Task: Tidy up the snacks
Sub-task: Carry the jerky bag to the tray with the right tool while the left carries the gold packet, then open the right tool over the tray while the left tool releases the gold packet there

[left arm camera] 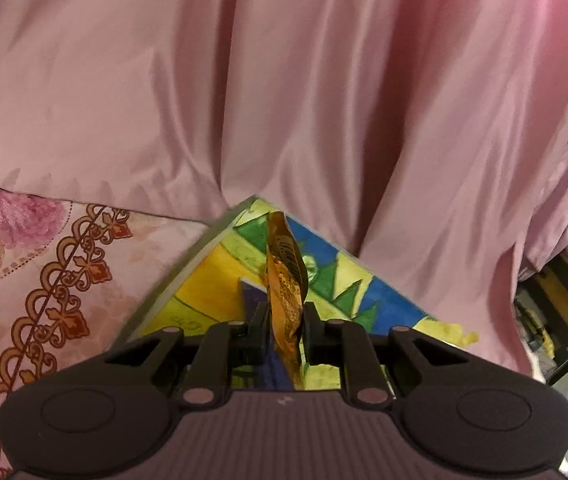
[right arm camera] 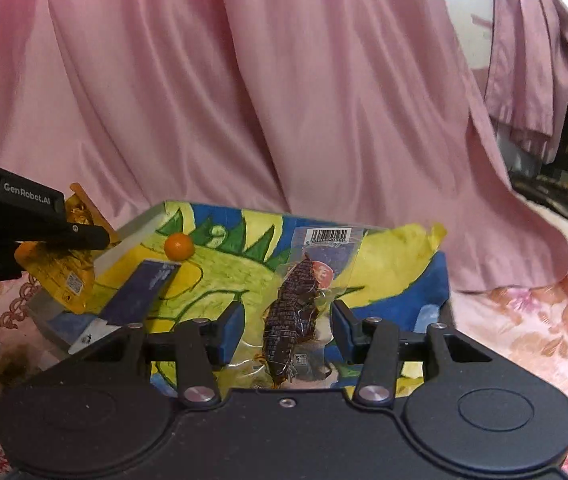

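Crinkly orange foil packet (left arm camera: 287, 280), perhaps creased

"GenRobot.AI" stands in pale letters on the side of the left claw (right arm camera: 92, 236). A barcode label (right arm camera: 329, 235) sits atop the clear packet (right arm camera: 295, 308) ahead of the right claw (right arm camera: 285, 330); its digits are too small to read.
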`<state>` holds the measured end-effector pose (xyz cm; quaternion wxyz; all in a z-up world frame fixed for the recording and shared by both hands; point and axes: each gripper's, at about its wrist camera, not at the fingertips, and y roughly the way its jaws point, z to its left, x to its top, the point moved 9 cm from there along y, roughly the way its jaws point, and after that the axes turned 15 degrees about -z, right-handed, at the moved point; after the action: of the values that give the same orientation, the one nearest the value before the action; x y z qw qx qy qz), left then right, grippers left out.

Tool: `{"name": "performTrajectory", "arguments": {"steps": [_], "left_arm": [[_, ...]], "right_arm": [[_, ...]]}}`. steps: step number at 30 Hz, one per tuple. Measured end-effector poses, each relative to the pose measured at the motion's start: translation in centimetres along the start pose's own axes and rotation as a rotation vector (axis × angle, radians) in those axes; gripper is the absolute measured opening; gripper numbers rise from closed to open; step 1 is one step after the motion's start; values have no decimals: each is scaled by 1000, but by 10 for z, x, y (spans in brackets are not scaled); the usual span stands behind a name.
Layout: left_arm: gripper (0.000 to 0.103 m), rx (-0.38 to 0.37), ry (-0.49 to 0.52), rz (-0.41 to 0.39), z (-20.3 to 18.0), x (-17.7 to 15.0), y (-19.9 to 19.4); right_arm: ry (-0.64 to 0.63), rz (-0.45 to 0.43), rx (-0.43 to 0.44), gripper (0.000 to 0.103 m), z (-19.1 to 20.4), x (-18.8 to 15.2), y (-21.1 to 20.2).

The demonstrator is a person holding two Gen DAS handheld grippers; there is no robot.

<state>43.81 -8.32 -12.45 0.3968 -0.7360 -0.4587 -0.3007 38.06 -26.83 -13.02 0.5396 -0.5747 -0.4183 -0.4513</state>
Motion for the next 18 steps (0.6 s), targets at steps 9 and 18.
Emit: {"name": "performTrajectory", "arguments": {"steps": [9, 18], "left_arm": [[18, 5, 6, 77, 7, -19, 16], [22, 41, 74, 112, 10, -28, 22]], "right_arm": [[-29, 62, 52, 38, 19, -18, 11], [-18, 89, 69, 41, 23, -24, 14]]}}
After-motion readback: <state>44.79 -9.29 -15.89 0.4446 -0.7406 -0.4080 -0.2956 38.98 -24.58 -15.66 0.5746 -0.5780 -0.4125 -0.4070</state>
